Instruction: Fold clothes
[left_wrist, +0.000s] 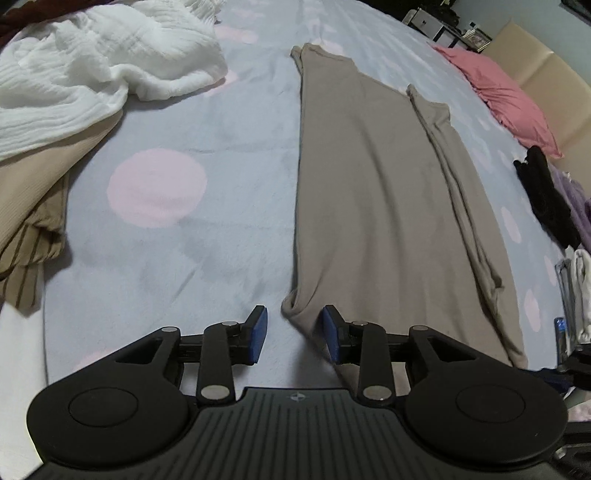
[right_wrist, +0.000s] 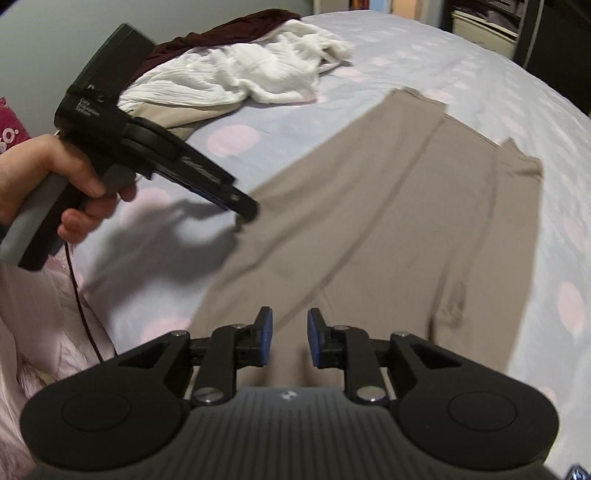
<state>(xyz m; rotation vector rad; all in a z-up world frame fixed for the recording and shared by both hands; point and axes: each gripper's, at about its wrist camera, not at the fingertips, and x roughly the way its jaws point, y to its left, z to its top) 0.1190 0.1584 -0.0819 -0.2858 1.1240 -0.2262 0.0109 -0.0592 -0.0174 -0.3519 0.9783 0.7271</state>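
A taupe garment lies folded lengthwise into a long strip on the bed, whose pale blue sheet carries pink dots. The left claw hangs over the strip's near corner, its blue pads spread apart with nothing pinched; the corner of the cloth sits between the pads but is not pressed. The right claw hovers above the garment's near end, pads also parted and empty. A hand grips the left tool's handle. A white cloth lies crumpled to the left, over a tan striped piece. A pink pillow rests at the right edge.
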